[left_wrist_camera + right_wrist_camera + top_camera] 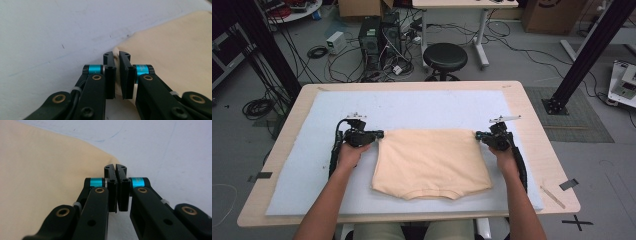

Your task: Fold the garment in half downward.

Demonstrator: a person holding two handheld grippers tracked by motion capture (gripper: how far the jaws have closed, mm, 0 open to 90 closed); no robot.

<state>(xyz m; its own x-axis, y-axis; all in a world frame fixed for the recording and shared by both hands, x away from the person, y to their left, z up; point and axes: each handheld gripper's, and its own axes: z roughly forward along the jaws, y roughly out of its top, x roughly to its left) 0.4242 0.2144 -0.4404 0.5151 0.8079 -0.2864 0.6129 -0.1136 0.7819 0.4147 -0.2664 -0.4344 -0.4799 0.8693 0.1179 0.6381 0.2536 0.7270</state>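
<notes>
While the cream folded garment [431, 161] is lying flat on the pale blue mat [302, 185] in the middle of the high view, the left tool [381, 134] is pinching its upper left corner, jaws nearly together with a sliver of cloth between them. At centre right, the right tool [478, 135] is clamping the upper right corner likewise, likely so that both corners are lifting evenly off the desk [542, 120] for the next fold.

White mat [422, 102] bare along table's [532, 125] far edge and both side edges; folded cloth [429, 162] covers middle toward near edge, only obstacle.
</notes>
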